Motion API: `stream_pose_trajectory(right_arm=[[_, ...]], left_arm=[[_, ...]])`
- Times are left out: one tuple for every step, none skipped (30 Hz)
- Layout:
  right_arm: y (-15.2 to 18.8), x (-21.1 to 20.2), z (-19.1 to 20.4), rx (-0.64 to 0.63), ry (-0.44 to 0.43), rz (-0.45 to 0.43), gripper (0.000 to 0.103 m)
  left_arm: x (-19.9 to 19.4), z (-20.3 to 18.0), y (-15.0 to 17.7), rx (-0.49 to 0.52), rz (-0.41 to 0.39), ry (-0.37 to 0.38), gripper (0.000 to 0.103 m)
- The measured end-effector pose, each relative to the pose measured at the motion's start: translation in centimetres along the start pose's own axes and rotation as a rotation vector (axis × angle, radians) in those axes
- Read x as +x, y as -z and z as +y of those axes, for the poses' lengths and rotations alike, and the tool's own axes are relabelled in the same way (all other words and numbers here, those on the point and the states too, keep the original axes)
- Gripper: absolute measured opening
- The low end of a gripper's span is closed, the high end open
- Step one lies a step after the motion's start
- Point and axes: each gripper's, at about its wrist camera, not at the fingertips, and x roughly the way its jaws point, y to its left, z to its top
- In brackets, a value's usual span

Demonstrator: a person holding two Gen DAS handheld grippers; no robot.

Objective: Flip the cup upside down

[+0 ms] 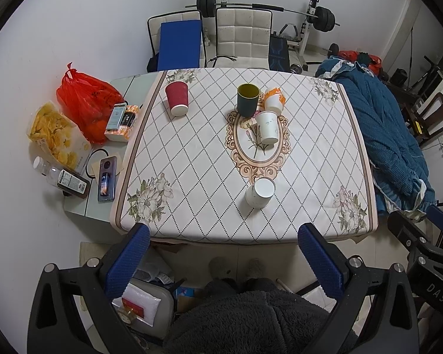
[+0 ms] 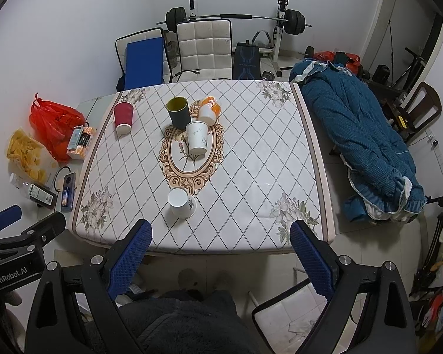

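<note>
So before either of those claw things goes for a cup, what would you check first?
1. Left gripper open and holding nothing: ok.
2. Right gripper open and holding nothing: ok.
3. A cup left to flip: ok. The dark green cup stands mouth up; the red cup, the two white cups and the orange patterned cup seem already bottom up.
4. Room around the green cup: not ok. The orange patterned cup and the farther white cup crowd its right side.
5. Path across the tablecloth: not ok. The nearer white cup stands in front.
6. Green cup empty: cannot tell.
</note>
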Motion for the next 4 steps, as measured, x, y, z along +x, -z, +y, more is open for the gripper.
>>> stream_pose_trajectory(right_arm=[[0.18,0.15,-0.11,-0.001,-0.001,0.002,0.097],[0.28,0.24,-0.17,-0.004,-0.001,0.003,0.097],[0.20,0.23,-0.15,-0.003,-0.002,0.003,0.097],[0.18,0.22,-0.15,-0.002,-0.004,0.004,0.097]], left_arm=[[0.00,0.01,-0.01,0.001,0.000,0.000,0.103],[0.01,0.01,-0.04,0.001,0.002,-0.001,0.103],[0.06,-0.03,0.02,0.002,0.003,-0.001,0.103],[0.16,-0.13,0.15,0.002,0.005,0.000,0.103]])
